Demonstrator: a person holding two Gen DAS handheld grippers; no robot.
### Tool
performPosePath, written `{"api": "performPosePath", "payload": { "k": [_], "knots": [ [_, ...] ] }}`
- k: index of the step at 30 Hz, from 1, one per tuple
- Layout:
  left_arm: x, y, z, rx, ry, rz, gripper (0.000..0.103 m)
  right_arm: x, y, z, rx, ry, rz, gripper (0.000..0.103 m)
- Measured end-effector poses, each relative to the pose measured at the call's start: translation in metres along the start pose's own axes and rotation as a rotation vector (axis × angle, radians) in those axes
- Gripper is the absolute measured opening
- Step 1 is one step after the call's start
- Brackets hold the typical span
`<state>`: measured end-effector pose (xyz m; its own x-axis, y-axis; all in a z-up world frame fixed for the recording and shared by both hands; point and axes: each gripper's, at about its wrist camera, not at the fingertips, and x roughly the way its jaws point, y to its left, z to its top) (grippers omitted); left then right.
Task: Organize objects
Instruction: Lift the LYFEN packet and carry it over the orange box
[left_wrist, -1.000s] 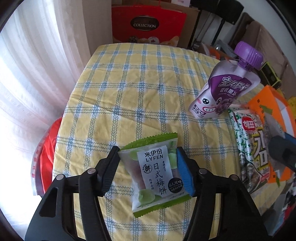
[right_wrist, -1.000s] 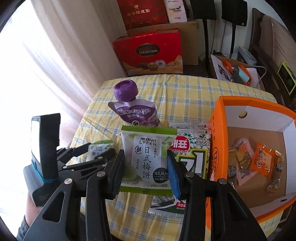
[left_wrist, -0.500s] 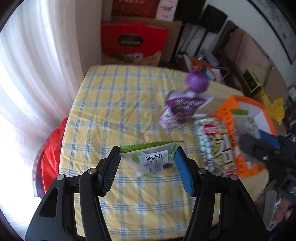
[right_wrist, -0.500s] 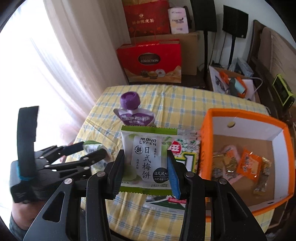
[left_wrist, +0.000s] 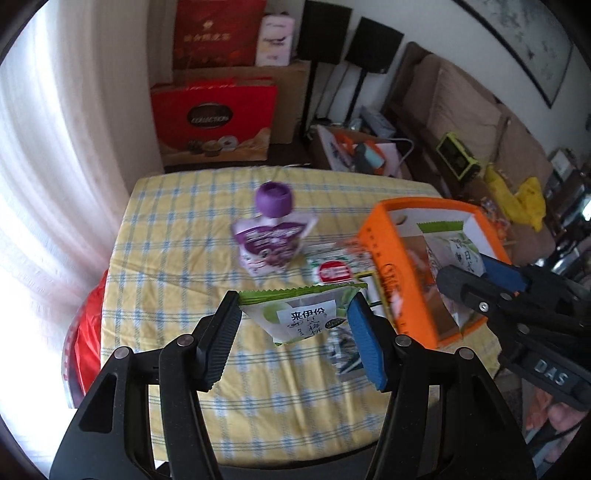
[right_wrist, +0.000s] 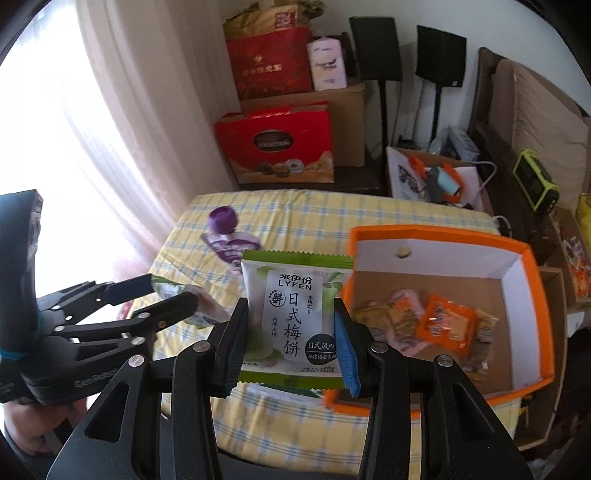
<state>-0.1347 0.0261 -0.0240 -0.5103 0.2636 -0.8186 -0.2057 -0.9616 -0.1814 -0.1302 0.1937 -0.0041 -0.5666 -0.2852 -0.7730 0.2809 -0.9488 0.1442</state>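
Note:
My left gripper (left_wrist: 293, 325) is shut on a green LYFEN snack packet (left_wrist: 301, 314), held in the air above the checked table (left_wrist: 177, 266). My right gripper (right_wrist: 290, 339) is shut on a second green LYFEN packet (right_wrist: 295, 314), held above the left edge of the orange box (right_wrist: 532, 295). The box holds several small snack packets (right_wrist: 424, 321). A purple-capped drink pouch (left_wrist: 271, 236) and a seaweed pack (left_wrist: 334, 271) lie on the table. In the left wrist view the right gripper (left_wrist: 465, 273) hovers over the orange box (left_wrist: 384, 258). In the right wrist view the left gripper (right_wrist: 166, 291) is at the left.
A red gift bag (right_wrist: 275, 144), cardboard boxes and speaker stands (right_wrist: 384, 92) stand behind the table. A white curtain (left_wrist: 55, 147) hangs at the left. A red bag (left_wrist: 86, 332) sits below the table's left edge. A sofa (left_wrist: 480, 122) is at the right.
Both grippers have risen and pulled back from the table, each still holding its packet. The right gripper has moved toward the orange box; the left has swung right.

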Motion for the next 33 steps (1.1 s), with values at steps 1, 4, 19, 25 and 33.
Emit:
{"api": "performPosePath", "payload": {
  "k": [1,4,19,25,33],
  "knots": [
    [-0.002,-0.005,0.002,0.007,-0.001,-0.007,0.056,-0.003,-0.005,0.000,0.003,-0.004,-0.009,0.043],
    [-0.009,-0.019,0.005,0.030,-0.008,-0.024,0.056,-0.012,-0.020,-0.001,0.021,-0.014,-0.029,0.043],
    [-0.007,-0.099,0.019,0.128,0.001,-0.095,0.056,-0.033,-0.099,-0.017,0.108,-0.011,-0.122,0.043],
    [0.011,-0.129,0.019,0.163,0.030,-0.116,0.056,-0.031,-0.127,-0.024,0.142,0.001,-0.160,0.043],
    [0.039,-0.160,0.018,0.202,0.080,-0.130,0.056,-0.016,-0.156,-0.037,0.193,0.030,-0.178,0.043]
  ]
}}
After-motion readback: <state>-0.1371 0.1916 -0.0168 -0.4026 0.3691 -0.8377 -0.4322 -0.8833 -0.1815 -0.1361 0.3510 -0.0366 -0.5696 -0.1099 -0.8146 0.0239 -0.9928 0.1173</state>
